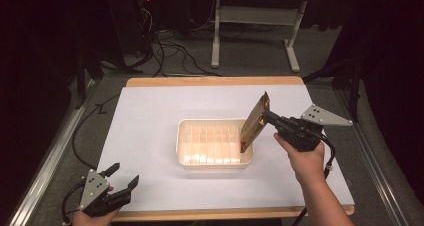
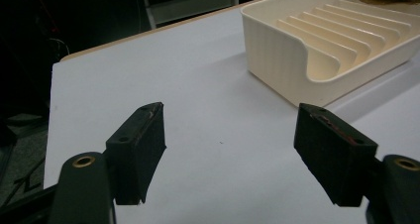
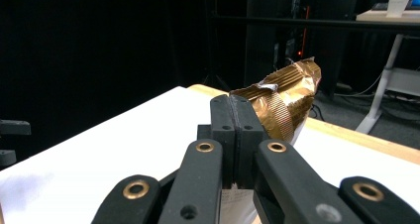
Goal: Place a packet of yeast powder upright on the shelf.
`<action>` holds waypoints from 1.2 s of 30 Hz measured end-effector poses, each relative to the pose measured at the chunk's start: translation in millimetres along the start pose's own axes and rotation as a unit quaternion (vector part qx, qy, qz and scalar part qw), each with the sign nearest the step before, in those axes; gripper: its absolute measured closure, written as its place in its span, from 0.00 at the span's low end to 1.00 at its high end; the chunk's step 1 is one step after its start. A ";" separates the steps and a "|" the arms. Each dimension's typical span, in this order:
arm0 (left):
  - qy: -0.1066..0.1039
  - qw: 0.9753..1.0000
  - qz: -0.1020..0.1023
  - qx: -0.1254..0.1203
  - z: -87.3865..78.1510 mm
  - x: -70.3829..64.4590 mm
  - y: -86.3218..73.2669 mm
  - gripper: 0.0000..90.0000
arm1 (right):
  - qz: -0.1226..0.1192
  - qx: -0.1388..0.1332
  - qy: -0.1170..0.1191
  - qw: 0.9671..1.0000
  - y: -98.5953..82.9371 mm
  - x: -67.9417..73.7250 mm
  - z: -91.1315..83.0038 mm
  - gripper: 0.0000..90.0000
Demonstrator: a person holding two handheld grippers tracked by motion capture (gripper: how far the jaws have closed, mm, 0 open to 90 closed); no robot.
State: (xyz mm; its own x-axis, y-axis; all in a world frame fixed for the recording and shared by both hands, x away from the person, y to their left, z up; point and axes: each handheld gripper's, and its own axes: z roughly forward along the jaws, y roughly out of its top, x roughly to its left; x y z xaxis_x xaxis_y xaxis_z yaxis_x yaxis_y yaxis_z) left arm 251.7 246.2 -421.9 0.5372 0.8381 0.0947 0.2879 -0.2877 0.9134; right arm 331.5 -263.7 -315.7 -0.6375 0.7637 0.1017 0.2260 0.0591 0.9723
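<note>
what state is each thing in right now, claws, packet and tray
left claw: open, holding nothing, over the white table near its front left corner
right claw: shut on the gold packet
gold packet: lifted, held upright and tilted, its lower end at the right end of the tray
slotted tray: flat on the table, slots look unfilled apart from the packet's end
</note>
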 end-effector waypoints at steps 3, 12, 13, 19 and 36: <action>-0.001 1.000 -0.001 0.001 0.1 0.2 -0.1 0.32 | -0.004 0.001 -0.001 1.000 1.3 0.8 -0.4 1.00; -0.002 1.000 0.000 0.003 -0.4 0.7 -0.2 0.32 | -0.004 0.010 -0.001 1.000 -5.3 2.3 9.1 1.00; -0.002 1.000 0.000 0.003 -0.3 0.6 -0.2 0.32 | -0.003 0.011 0.000 1.000 -6.2 2.1 10.0 1.00; -0.003 1.000 0.000 0.004 -0.2 0.1 -0.2 0.32 | 0.003 0.013 -0.003 1.000 -9.6 1.7 13.9 1.00; -0.006 1.000 0.001 0.009 1.0 -0.4 -0.5 0.32 | 0.007 0.030 -0.004 1.000 -22.2 -0.2 24.5 1.00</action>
State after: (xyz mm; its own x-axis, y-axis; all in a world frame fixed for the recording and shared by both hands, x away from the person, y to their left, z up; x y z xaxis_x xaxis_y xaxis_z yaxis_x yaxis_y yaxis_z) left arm 252.1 245.6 -422.8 0.5466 0.8324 0.0918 0.3008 -0.2975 0.9061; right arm 344.7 -249.4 -342.4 -0.6277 0.7702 0.1129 0.2787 0.0869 0.9564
